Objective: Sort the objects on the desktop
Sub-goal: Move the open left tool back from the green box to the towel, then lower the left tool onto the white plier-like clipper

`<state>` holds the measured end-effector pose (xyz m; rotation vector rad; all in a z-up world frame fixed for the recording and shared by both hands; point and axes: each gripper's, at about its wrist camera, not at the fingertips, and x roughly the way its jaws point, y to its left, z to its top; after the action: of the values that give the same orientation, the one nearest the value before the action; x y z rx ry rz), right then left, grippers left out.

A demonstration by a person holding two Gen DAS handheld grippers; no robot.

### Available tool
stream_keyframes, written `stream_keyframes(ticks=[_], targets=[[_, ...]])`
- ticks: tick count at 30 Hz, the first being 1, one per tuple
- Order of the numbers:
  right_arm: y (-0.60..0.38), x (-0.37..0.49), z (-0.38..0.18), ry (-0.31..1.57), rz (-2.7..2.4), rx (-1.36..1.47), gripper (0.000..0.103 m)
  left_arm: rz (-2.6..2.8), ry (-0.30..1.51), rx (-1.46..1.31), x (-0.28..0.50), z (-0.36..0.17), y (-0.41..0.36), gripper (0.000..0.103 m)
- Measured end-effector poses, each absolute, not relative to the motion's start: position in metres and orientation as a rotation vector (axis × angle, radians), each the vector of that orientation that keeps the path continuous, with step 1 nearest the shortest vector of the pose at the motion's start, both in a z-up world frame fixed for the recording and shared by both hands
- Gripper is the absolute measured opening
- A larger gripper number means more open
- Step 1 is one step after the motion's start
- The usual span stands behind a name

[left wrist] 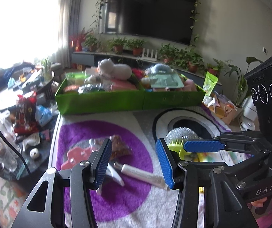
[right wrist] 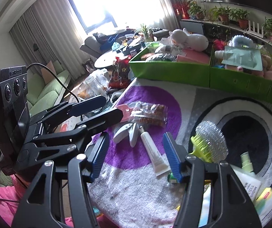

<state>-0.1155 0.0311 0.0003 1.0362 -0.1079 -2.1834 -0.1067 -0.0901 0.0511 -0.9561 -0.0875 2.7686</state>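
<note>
1. Left wrist view: the left gripper (left wrist: 135,163) hangs released over the shaggy rug (left wrist: 128,205), its ribbed blue pads spread wide with nothing between them.
2. Under the gap lies a white cream tube (left wrist: 145,175) on the rug's purple disc, beside a crinkly clear snack packet (left wrist: 119,148) and a flat pink piece (left wrist: 77,156).
3. Along the rug's far edge stand two green bins (left wrist: 105,101), heaped: a white plush toy (left wrist: 115,69) tops the left one, a pale green pouch (left wrist: 164,80) the right.
4. The right gripper (left wrist: 202,145) reaches in from the right edge, by a spiky silver-and-lime brush (left wrist: 179,135).
5. Right wrist view: the right gripper (right wrist: 136,155) is also released, pads apart and empty, the cream tube (right wrist: 153,153) lying between them on the rug (right wrist: 136,190).
6. Only here show white clippers (right wrist: 128,133) touching the tube's cap end, and a pale green spray bottle (right wrist: 247,163) near the rug's right edge.
7. The left gripper (right wrist: 105,107) crosses in from the left; whether it is spread cannot be told here.
8. The bins (right wrist: 174,72) sit at the far edge, the brush (right wrist: 210,142) right of the tube.
</note>
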Motion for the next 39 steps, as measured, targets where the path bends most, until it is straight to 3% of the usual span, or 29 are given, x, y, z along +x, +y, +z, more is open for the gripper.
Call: stream_keyframes(ticks=[10,15,24,29,36,39], targets=[[0.014,-0.111,-0.024,-0.09,-2.152,1.111,0.057,2.753,-0.14,-1.056,-0.1,0.022,-0.104,0.049],[0.007,-0.111,-0.033,-0.06,-2.138,1.139,0.034,2.756,-0.184,-1.129,-0.1,0.003,-0.119,0.049],[-0.009,-0.114,-0.049,-0.021,-2.107,1.197,0.015,2.747,-0.177,-1.202,-0.102,-0.017,-0.125,0.045],[-0.018,-0.12,-0.057,-0.015,-2.098,1.233,0.013,2.742,-0.201,-1.227,-0.106,-0.026,-0.129,0.034],[-0.034,-0.128,-0.066,-0.006,-2.091,1.263,0.013,2.74,-0.251,-1.27,-0.11,-0.037,-0.139,0.031],[-0.041,-0.132,-0.071,0.0,-2.095,1.276,0.014,2.745,-0.266,-1.287,-0.112,-0.04,-0.143,0.02]])
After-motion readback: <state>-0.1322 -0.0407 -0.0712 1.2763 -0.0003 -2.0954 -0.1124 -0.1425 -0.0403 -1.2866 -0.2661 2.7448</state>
